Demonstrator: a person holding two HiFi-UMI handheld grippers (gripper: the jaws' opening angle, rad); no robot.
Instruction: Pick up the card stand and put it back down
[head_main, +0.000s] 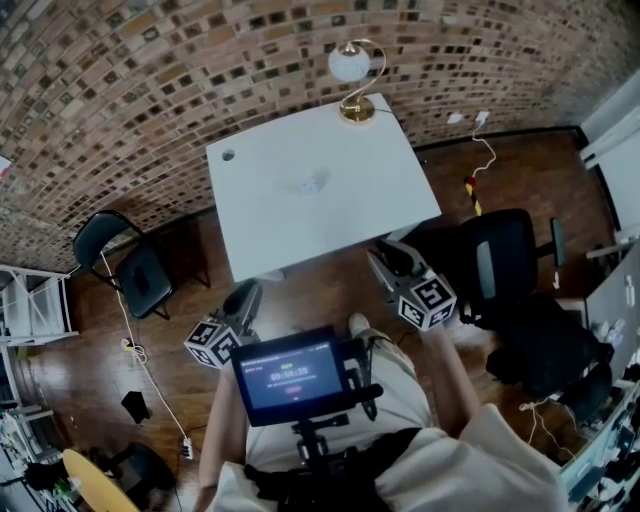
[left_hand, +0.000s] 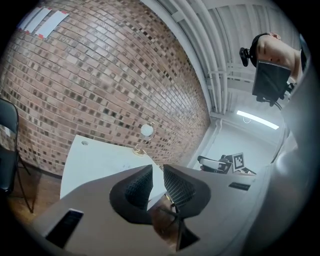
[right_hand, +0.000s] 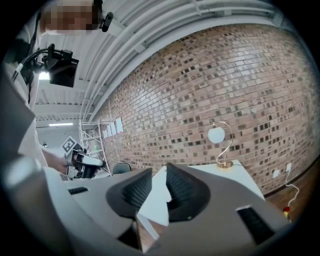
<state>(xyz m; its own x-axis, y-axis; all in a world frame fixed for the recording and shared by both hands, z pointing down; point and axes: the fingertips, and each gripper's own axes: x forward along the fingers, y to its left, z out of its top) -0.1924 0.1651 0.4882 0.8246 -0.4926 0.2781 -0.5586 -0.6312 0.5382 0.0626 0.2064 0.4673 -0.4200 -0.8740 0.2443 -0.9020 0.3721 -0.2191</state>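
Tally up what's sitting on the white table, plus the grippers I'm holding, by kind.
Lamp: 1
Card stand: 1
Grippers: 2, the left gripper and the right gripper
Total: 4

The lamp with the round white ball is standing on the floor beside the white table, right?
Not quite. The lamp with the round white ball is not on the floor. It stands on top of the white table, at its far edge. The head view shows its gold foot resting on the tabletop.
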